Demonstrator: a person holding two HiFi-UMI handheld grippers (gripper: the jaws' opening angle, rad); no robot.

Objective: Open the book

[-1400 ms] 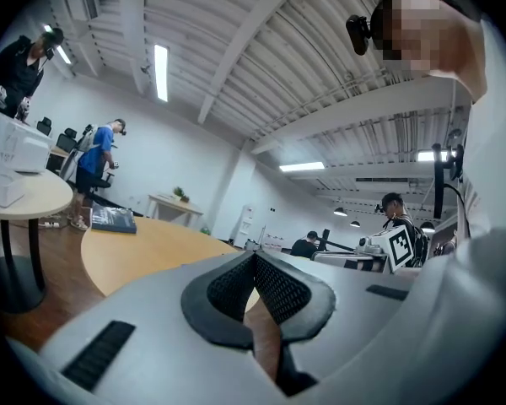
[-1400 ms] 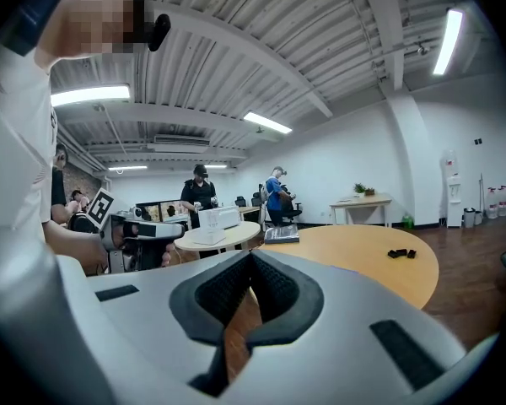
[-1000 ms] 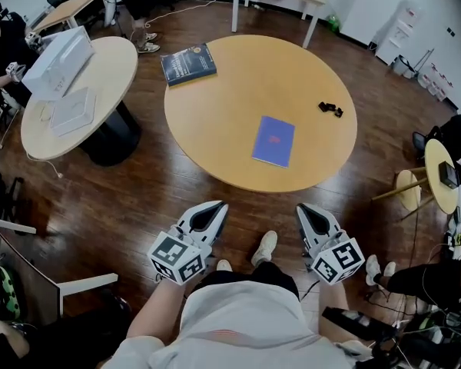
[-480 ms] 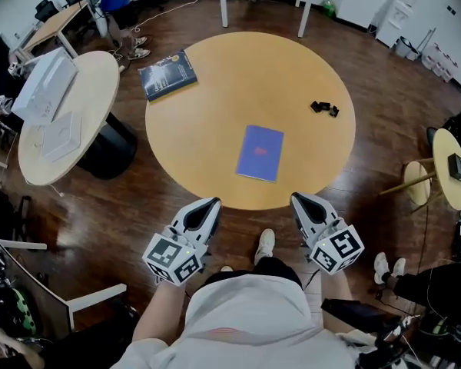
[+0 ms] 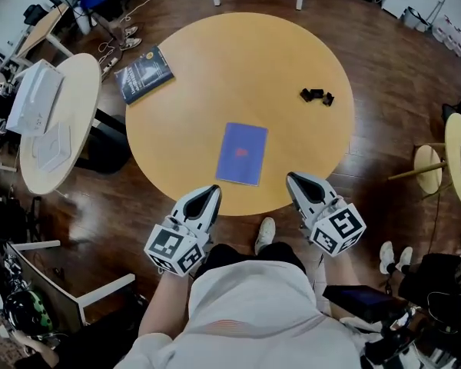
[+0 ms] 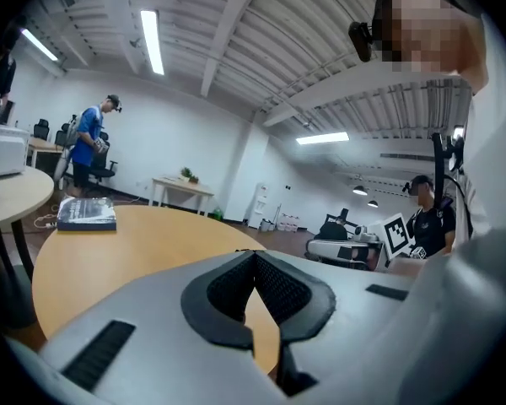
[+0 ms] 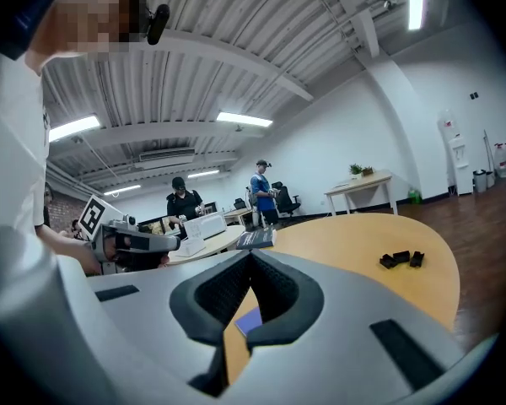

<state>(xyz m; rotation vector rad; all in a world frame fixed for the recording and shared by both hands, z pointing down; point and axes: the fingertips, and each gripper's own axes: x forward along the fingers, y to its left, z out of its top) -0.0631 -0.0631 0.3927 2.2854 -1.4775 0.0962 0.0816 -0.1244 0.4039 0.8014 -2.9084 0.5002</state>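
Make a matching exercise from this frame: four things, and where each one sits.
Things:
1. blue book
2. dark book
3. black parts
4. white box

Places:
A. on the side table at the left
B. round table, near its closest edge
C. round table, far-left edge
D. round table, right part

Pairs: 1-B, 2-C, 3-D, 4-A

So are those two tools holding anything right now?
No, nothing. The left tool and right tool are both shut and empty, short of the book, which lies closed on the table.
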